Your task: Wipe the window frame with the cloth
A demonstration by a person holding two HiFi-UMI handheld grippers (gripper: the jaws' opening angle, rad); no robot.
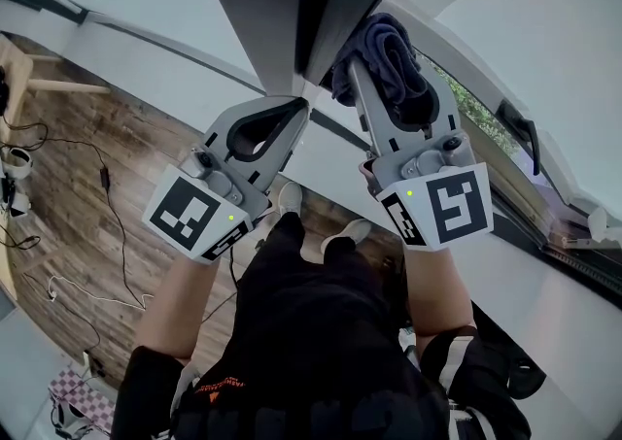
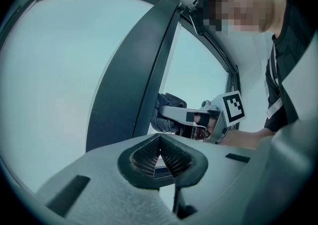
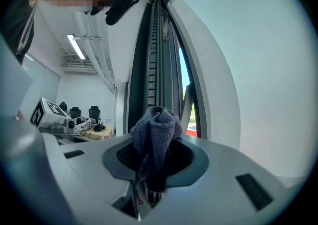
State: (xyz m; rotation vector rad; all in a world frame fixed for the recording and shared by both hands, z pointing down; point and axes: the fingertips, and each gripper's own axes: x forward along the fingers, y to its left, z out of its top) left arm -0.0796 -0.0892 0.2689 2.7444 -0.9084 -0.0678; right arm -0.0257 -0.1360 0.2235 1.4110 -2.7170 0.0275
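**Left to right:** My left gripper (image 1: 292, 113) is raised with its jaws pressed together and nothing between them. Its tip is just under the dark window frame (image 1: 292, 1). I cannot tell whether it touches. In the left gripper view the frame's upright rises straight ahead of the closed jaws, with pale glass on both sides of it.

To the right of that upright, my right gripper (image 1: 389, 88) is clamped on a dark blue-grey cloth (image 1: 387, 48). The cloth is a bunched wad caught between the jaws, bulging out past their tips. In the head view it lies against the right-hand edge of the frame. In the right gripper view the cloth (image 3: 158, 129) fills the jaw opening, and the frame's channel (image 3: 151, 50) runs on directly ahead of it.

**Progress:** As I read it, the cloth is in hand and brought to the frame, so the wiping is either under way or about to start. No streaks or cleaned patches show, so I cannot say how much of the frame is done. The long stretch beyond the jaws looks like the work that remains.

**Orientation:** The wad's long axis follows the jaws, with its folded end pointing forward and up out of the gripper. That puts it roughly in line with the upright, which suits strokes along its length.
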